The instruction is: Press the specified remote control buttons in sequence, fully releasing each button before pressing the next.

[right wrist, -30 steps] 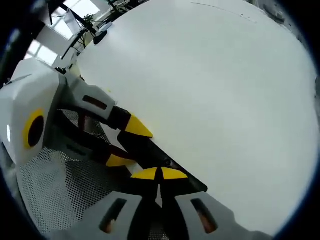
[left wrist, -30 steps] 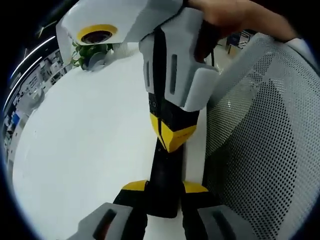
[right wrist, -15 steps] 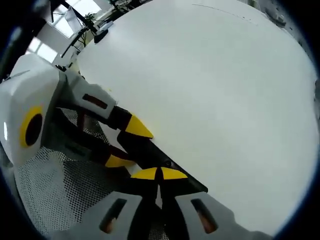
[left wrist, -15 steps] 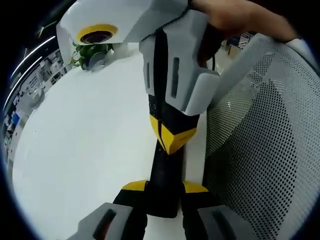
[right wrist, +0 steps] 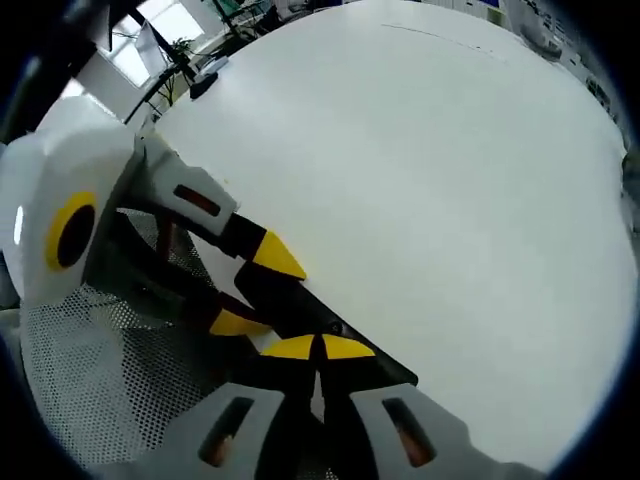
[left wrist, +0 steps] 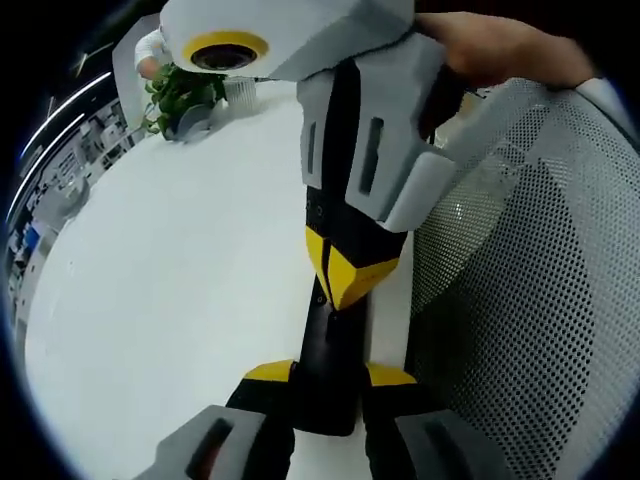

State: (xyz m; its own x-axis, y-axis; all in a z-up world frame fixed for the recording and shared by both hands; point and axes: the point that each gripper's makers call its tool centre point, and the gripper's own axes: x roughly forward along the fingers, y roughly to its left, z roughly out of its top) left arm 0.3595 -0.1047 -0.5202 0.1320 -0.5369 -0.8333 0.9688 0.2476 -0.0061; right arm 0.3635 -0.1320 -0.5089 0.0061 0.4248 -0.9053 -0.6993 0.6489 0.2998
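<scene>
- The left gripper (left wrist: 328, 375) has its yellow-tipped jaws closed on the near end of the remote control (left wrist: 332, 365), a long, narrow black bar clamped between them.
- The right gripper (left wrist: 345, 290) comes down from the top of the left gripper view with its jaws pressed together into one yellow point, and that point rests on the remote's upper face, further along than the left jaws.
- In the right gripper view the right gripper (right wrist: 318, 350) shows the same closed tips meeting on the dark remote control (right wrist: 320, 335), with nothing clamped between them; the left gripper (right wrist: 255, 290) enters from the left and straddles the bar.
- A hand (left wrist: 500, 50) grips the right gripper's body near the top of the left gripper view.
- The remote lies along the edge of a white table (left wrist: 180, 280), just beside a white mesh chair back (left wrist: 530, 300).
- Across the table stands a green plant (left wrist: 180, 95).
- The remote's buttons are too dark and too covered to make out.
</scene>
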